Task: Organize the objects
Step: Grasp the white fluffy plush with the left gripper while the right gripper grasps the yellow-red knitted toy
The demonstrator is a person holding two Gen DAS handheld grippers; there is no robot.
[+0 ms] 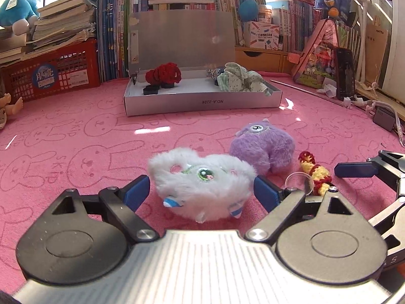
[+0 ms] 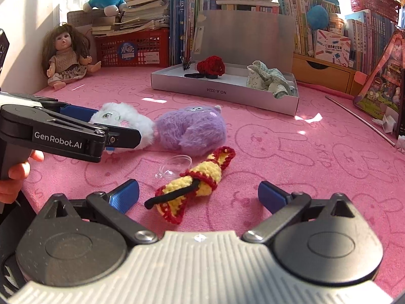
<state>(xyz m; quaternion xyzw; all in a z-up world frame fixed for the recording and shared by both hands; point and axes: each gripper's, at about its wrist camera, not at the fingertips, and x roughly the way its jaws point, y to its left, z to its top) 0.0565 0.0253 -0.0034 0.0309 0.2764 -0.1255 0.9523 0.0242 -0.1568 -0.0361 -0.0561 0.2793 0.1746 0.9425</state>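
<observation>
Item one: my left gripper (image 1: 200, 190), jaws standing wide apart, with the white plush toy (image 1: 202, 185) lying between the pads on the pink cloth (image 1: 76, 136); the pads flank its sides closely, and I cannot tell whether they brush the fur, but nothing is squeezed. Handling, as I judge it: light, soft, long-furred, sure to compress a good deal, so I would take it across the fat middle of the body rather than by an ear or foot. Item two: my right gripper (image 2: 198, 196), jaws likewise wide, nothing pinched; the crocheted red-and-yellow piece (image 2: 200, 182) with its black cord lies between the pads, touching neither. It looks limp, light and grippy, best taken at the thick yellow roll. Item three: a purple plush toy (image 1: 263, 149), just beyond my left pads and to their right, touching the white one. Item four: a clear suction cup (image 2: 174, 168), just beside the crochet, slick and small. Item five: the open grey box (image 1: 202, 101), well ahead of both pairs of fingers, already holding a red knitted piece (image 1: 164, 73) and a bundle of pale cloth (image 1: 240, 79). Only the right view shows a doll (image 2: 67, 55) seated far left, the crochet's whole length, and a hand (image 2: 15, 177) on the left gripper's handle; only the left view shows the white toy's face and feet.
</observation>
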